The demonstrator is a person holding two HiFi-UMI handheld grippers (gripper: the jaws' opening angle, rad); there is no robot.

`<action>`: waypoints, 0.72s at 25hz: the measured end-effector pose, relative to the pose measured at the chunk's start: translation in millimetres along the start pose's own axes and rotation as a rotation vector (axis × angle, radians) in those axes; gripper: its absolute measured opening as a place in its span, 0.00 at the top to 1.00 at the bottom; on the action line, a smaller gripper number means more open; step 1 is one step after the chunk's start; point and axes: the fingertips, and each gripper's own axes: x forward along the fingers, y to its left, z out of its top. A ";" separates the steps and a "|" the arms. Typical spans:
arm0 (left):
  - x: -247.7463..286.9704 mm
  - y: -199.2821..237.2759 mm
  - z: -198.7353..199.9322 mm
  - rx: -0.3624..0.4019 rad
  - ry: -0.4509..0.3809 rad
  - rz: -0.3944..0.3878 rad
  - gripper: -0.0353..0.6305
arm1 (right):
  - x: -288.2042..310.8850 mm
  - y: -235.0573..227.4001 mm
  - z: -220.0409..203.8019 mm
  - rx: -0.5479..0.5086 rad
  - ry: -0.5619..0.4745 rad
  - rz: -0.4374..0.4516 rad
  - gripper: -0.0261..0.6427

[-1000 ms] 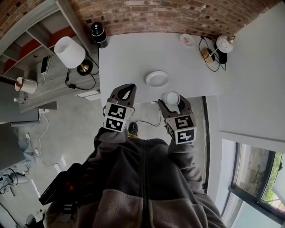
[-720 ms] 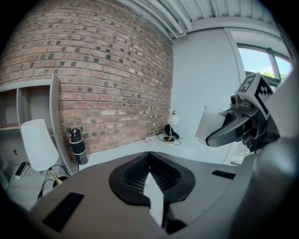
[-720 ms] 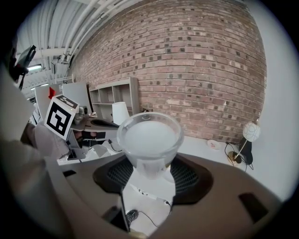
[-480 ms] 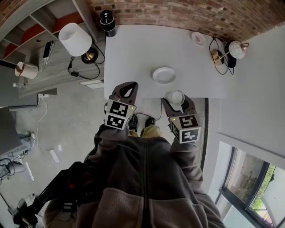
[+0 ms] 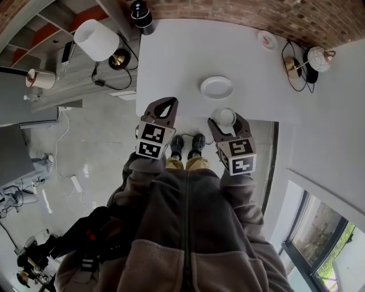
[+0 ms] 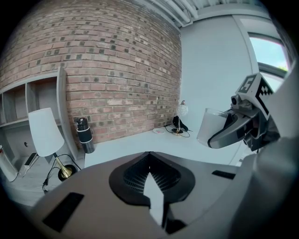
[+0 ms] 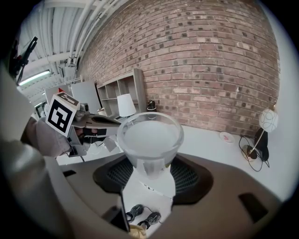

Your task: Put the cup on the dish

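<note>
A white dish (image 5: 217, 87) lies on the white table (image 5: 177, 57), a little back from its front edge. My right gripper (image 5: 226, 121) is shut on a translucent white cup (image 5: 223, 116), held upright just at the table's front edge, nearer than the dish. In the right gripper view the cup (image 7: 149, 137) fills the space between the jaws of the right gripper (image 7: 149, 170). My left gripper (image 5: 164, 105) hovers at the same edge, left of the dish, with its jaws closed together and nothing in them. From the left gripper (image 6: 149, 154) the cup (image 6: 211, 126) shows at the right.
At the table's far left corner stands a black bottle (image 5: 141, 11). A small pink saucer (image 5: 266, 40) and a globe lamp (image 5: 319, 57) with cables sit at the far right. A white-shaded lamp (image 5: 96, 40) and shelves stand to the left. The brick wall (image 5: 239, 11) backs the table.
The table and dish have shifted up and right in the head view as the viewpoint moved. Both grippers keep their poses at the front edge, and the cup stays in the right one.
</note>
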 end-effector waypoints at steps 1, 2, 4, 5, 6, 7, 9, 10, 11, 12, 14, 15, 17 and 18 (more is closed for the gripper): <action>2.9 -1.3 -2.0 0.001 0.001 0.005 0.94 | 2.1 -1.7 -2.1 0.003 0.004 0.007 0.59; 6.0 -3.5 -5.2 0.002 0.006 0.008 0.94 | 4.1 -3.9 -5.5 0.006 0.011 0.012 0.59; 12.9 -7.8 -13.9 0.001 0.023 0.014 0.94 | 9.9 -11.8 -14.8 0.005 0.023 0.018 0.59; 16.8 -8.7 -18.9 0.000 0.034 0.019 0.94 | 13.8 -16.2 -18.5 0.002 0.024 0.021 0.59; 20.8 -8.9 -24.4 -0.002 0.045 0.025 0.94 | 18.2 -19.8 -21.4 -0.004 0.023 0.025 0.59; 24.1 -9.2 -30.6 -0.006 0.056 0.030 0.94 | 22.7 -22.7 -24.7 -0.014 0.023 0.030 0.59; 28.6 -10.5 -43.6 -0.013 0.079 0.039 0.94 | 31.7 -26.8 -33.4 -0.039 0.020 0.041 0.59; 30.8 -11.2 -49.2 -0.014 0.089 0.042 0.94 | 36.2 -29.0 -37.9 -0.046 0.019 0.046 0.59; 33.3 -11.5 -53.7 -0.011 0.097 0.044 0.94 | 41.0 -31.8 -42.3 -0.052 0.018 0.050 0.59; 36.2 -11.0 -57.1 -0.008 0.103 0.047 0.94 | 45.9 -35.1 -46.3 -0.057 0.017 0.054 0.59; 43.0 -7.1 -62.0 -0.006 0.109 0.055 0.94 | 56.2 -42.3 -52.4 -0.074 0.011 0.058 0.59; 46.7 -4.3 -63.6 -0.007 0.111 0.060 0.94 | 61.5 -46.2 -54.6 -0.084 0.007 0.060 0.59; 54.2 1.0 -66.8 -0.013 0.115 0.073 0.94 | 73.3 -54.0 -59.0 -0.102 0.001 0.064 0.59; 57.6 3.2 -68.6 -0.017 0.117 0.079 0.94 | 79.8 -57.8 -62.0 -0.107 0.002 0.067 0.59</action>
